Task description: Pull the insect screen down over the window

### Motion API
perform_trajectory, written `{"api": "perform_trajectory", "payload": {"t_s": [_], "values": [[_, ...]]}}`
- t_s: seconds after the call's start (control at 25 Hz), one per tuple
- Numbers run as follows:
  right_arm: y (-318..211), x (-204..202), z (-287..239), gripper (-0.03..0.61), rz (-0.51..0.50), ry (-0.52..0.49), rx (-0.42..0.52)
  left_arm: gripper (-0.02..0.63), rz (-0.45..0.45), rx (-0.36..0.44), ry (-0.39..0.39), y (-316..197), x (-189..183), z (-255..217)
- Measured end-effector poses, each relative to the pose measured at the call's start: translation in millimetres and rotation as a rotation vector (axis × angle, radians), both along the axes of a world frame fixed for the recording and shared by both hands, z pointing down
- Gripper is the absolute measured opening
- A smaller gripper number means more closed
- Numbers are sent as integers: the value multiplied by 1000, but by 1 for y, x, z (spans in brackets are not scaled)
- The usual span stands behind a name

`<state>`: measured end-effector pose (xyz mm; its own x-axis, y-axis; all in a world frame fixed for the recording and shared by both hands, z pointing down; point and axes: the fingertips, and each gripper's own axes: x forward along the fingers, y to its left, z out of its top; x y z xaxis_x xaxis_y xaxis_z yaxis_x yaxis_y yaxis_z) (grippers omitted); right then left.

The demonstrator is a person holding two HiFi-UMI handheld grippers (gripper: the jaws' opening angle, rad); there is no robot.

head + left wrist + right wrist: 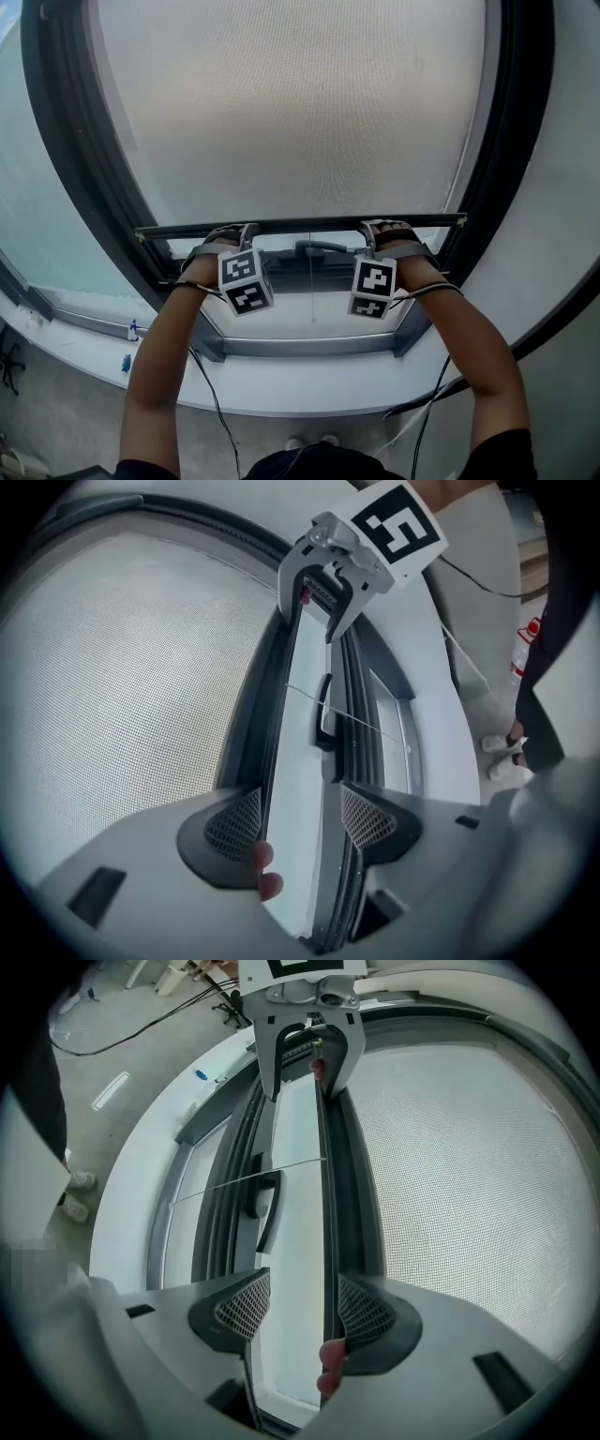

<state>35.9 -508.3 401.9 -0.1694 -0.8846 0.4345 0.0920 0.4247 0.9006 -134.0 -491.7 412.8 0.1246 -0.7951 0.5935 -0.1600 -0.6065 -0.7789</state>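
Note:
The insect screen point(300, 103) covers most of the window, and its dark bottom bar point(300, 225) hangs a little above the lower frame. My left gripper point(232, 234) and right gripper point(380, 230) both sit at this bar, about a third in from each end. In the left gripper view the jaws of the left gripper point(300, 819) stand apart; the bar point(274, 714) runs along the left pad and a person's fingertips point(265, 869) rest on it. The right gripper point(305, 1312) is likewise open, with the bar point(328, 1194) against its right pad and fingertips point(330, 1363) beside it.
A dark window handle point(319, 248) and a thin cord point(310, 281) lie between the grippers, below the bar. The white sill point(281, 384) curves under the window, with small bottles point(131, 330) at its left. Cables trail from both grippers to the floor.

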Motion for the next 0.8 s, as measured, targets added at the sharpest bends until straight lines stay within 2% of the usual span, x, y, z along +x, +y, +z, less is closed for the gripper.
{"api": "perform_trajectory", "payload": {"t_s": [0.28, 0.48, 0.64, 0.8], "values": [[-1, -1, 9, 225, 15, -22, -9, 268, -23, 9, 6, -1, 0, 7], [0, 0, 13, 225, 21, -14, -44, 268, -19, -13, 16, -1, 2, 13], [4, -1, 49, 225, 23, -11, -108, 268, -14, -49, 39, 4, 2, 47], [5, 1, 72, 225, 29, -5, -116, 268, -2, -67, 77, 8, 4, 70]]}}
